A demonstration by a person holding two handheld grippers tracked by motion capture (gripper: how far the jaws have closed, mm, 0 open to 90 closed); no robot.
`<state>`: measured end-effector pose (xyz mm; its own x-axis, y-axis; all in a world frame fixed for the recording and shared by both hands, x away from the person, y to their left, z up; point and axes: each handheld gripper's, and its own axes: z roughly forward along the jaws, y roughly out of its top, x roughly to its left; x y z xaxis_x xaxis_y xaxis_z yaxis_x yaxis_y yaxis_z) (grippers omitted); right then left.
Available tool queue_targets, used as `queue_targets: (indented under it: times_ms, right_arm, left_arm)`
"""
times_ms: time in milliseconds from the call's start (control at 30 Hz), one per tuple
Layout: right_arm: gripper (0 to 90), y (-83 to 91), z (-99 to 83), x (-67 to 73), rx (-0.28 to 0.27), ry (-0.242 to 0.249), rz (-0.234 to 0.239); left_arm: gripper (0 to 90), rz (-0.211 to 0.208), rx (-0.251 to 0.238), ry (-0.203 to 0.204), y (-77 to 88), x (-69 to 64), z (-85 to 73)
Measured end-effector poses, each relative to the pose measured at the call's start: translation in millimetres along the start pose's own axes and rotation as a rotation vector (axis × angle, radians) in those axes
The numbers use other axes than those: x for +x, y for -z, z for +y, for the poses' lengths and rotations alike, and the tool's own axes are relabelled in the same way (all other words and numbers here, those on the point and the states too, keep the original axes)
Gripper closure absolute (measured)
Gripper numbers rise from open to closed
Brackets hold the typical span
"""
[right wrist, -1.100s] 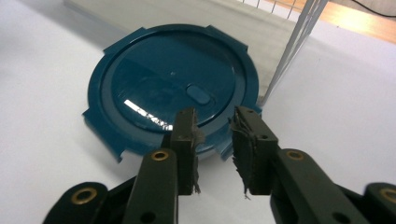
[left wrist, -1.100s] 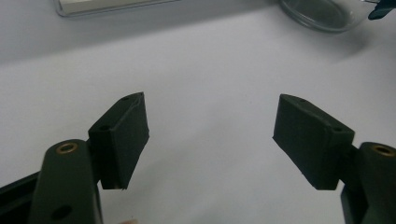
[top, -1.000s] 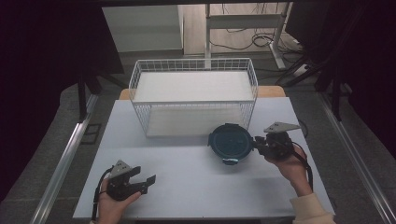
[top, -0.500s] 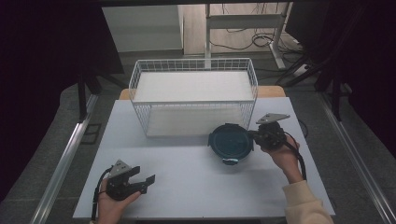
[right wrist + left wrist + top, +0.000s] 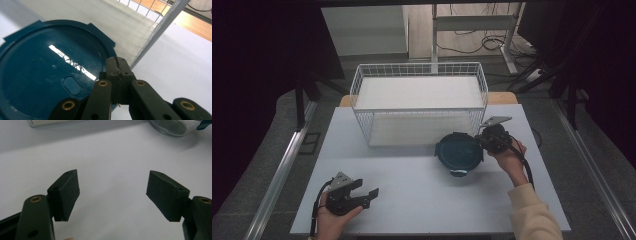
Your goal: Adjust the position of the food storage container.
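Note:
A round container with a dark teal lid (image 5: pixel 457 150) stands on the white table (image 5: pixel 422 200), just in front of the wire basket. My right gripper (image 5: pixel 481 141) reaches in from the right, shut, its tips at the lid's right rim. In the right gripper view the two pads (image 5: pixel 117 62) press together over the edge of the lid (image 5: pixel 45 75), and I see nothing between them. Near the table's front left my left gripper (image 5: pixel 366 189) lies in a hand, open with nothing in it. In the left gripper view its jaws (image 5: pixel 112 192) stand wide apart above bare table, and the container's glass wall (image 5: pixel 172 125) shows far off.
A white wire basket (image 5: pixel 419 70) with a pale liner stands at the back middle of the table, its front right corner close to the right gripper. Dark floor and metal rails lie along both sides of the table.
The right gripper has moved left and slightly away from me, from beside the container to the lid's right rim. The left gripper has kept still.

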<state>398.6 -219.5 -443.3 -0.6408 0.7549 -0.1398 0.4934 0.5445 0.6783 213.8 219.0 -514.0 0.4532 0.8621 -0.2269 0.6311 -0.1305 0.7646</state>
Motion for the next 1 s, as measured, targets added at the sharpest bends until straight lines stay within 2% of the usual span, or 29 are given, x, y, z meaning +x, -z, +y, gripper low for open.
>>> queue_targets:
  times_ms: [167, 367, 733, 1000]
  right_arm:
    - [89.5, -11.1, -2.7, -7.1, 0.038, -0.001, -0.020]
    - [89.6, -19.0, -4.1, -11.4, 0.054, -0.007, -0.015]
    - [89.8, -20.2, -4.4, -8.7, 0.064, 0.004, -0.031]
    - [89.9, -21.1, -3.2, -2.4, 0.058, 0.005, -0.024]
  left_arm:
    - [25.7, -0.003, 0.002, -0.003, -0.2, -1.0, 0.2]
    - [25.7, -0.002, 0.003, -0.003, -0.4, -0.6, -0.2]
    - [25.6, -0.006, 0.005, -0.006, -1.1, -0.7, -0.1]
    - [25.7, -0.005, 0.008, -0.005, -2.1, -1.3, 0.0]
